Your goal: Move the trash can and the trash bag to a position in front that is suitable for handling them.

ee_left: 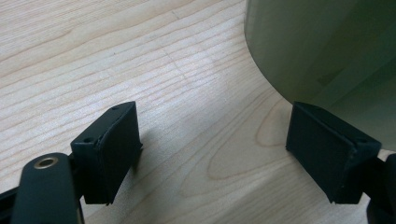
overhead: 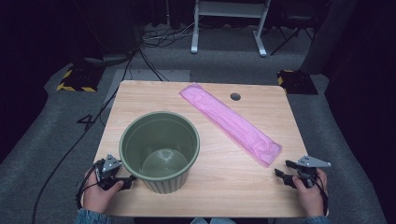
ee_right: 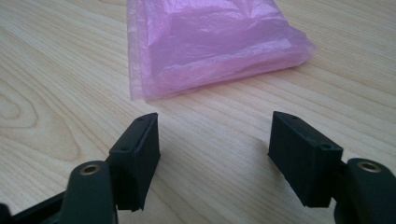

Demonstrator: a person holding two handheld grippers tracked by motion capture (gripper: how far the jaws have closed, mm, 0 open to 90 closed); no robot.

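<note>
On the wooden bench point(overhead: 224, 182) stand an olive-green plastic bin point(overhead: 160, 151) at the near left and a folded pink plastic bag point(overhead: 229, 123) lying flat as a long strip, running diagonally from the far middle toward the near right. The left tool point(overhead: 125, 181) rests low at the near left edge, just beside the base of the bin; in the left gripper view its jaws stand wide apart with bare wood between them, and the bin's curved green wall point(ee_left: 322, 51) rises close by the right jaw, whether touching it I cannot tell. The right tool point(overhead: 283, 169) sits at the near right, its jaws likewise spread and holding nothing, pointed at the near end of the pink bag point(ee_right: 215, 46), which lies just ahead of the tips, apart from them.
</note>
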